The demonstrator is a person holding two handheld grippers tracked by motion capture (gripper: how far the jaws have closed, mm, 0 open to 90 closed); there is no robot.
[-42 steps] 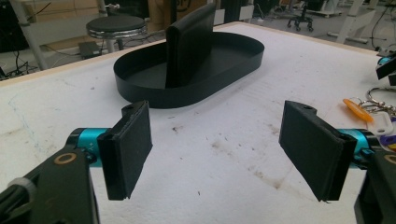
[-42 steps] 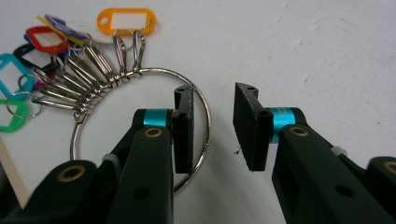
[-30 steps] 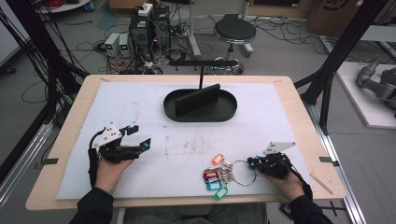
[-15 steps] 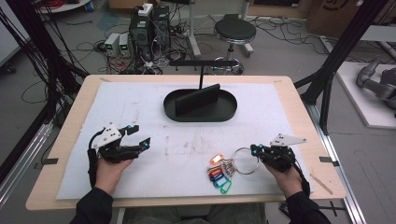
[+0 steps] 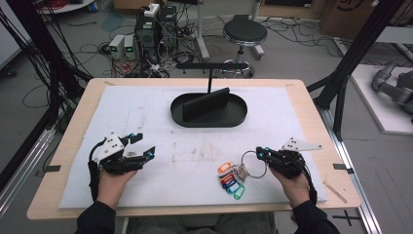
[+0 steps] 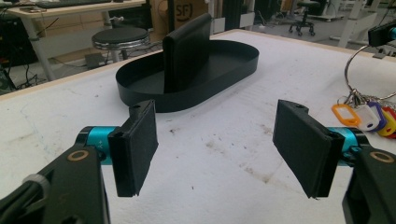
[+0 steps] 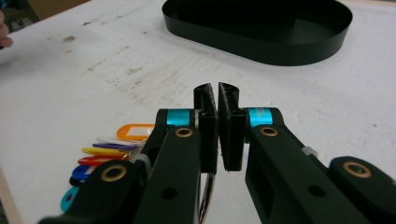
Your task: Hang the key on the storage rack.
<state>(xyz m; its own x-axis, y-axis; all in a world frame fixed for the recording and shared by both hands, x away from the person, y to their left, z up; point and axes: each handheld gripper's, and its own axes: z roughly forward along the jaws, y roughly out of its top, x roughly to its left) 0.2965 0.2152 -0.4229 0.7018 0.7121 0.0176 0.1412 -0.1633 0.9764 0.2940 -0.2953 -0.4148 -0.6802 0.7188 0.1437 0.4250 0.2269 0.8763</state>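
Right hand-held gripper (image 5: 263, 155): clamped on key ring (image 5: 254, 163)
Left hand-held gripper (image 5: 142, 147): wide, empty
Ring: thin, stiff, slippery
Tags (image 5: 231, 179): light, dangling

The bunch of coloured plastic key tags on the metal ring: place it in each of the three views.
High view: the bunch of coloured plastic key tags lies near the front edge, just left of the right gripper.
Left gripper view: at the right edge, beyond the right-hand jaw.
Right gripper view: lower left, beside the closed jaws.
Shared landmark: the black oval tray.
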